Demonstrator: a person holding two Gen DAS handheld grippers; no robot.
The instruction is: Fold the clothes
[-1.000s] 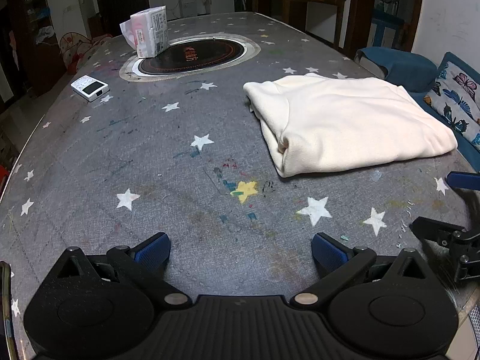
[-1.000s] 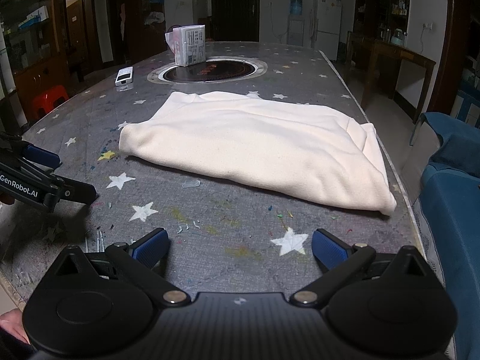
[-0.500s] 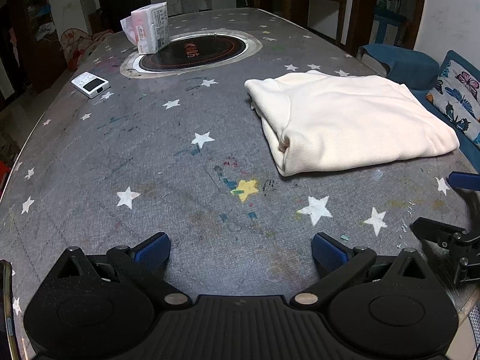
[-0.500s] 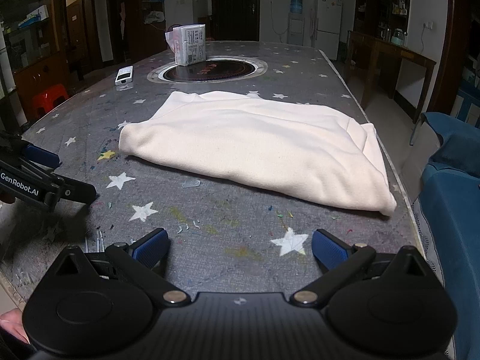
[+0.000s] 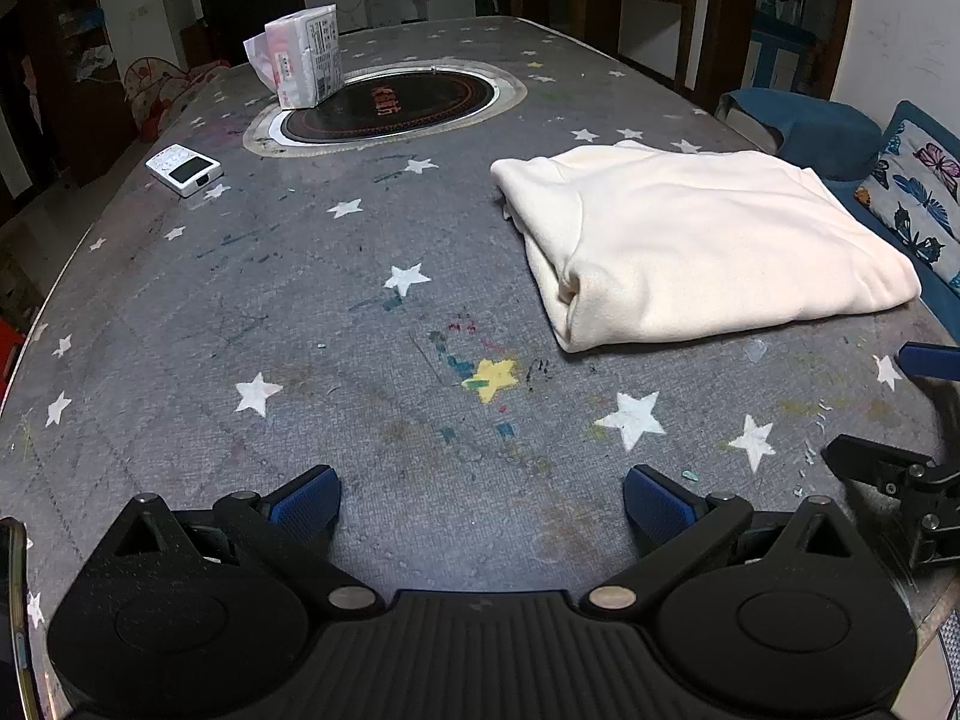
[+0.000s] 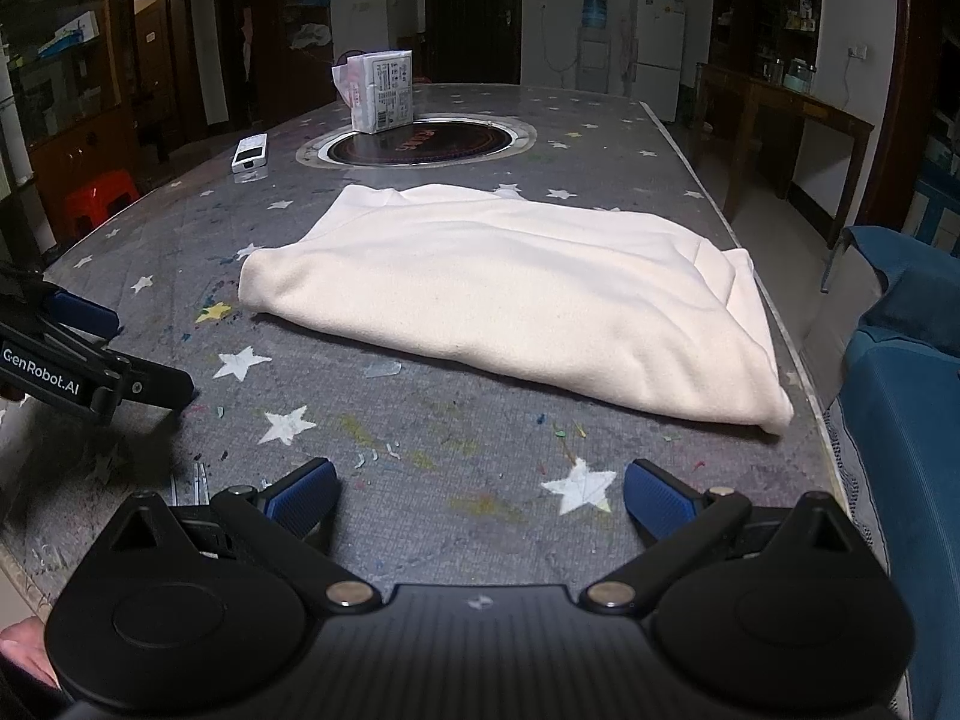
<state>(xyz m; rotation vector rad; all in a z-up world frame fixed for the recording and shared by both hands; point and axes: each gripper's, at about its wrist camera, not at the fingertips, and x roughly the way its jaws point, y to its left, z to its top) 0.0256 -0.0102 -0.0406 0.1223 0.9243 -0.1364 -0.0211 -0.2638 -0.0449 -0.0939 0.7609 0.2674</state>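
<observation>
Folded garment (image 6: 510, 294) on table (image 6: 420, 468), tissue pack (image 6: 382, 90) behind.

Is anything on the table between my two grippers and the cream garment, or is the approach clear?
Nothing visible blocks either one. Only bare star-printed table lies between the open right gripper and the folded cream garment; likewise for the open left gripper. The tissue pack and remote sit far off.

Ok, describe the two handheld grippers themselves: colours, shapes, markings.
Both are matte black plastic. The left gripper has two round textured housings, angled linkage arms with silver pivot pins, a ribbed centre panel and blue ribbed finger pads. The right gripper matches it. White "GenRobot.AI" lettering marks the left gripper's side.
</observation>
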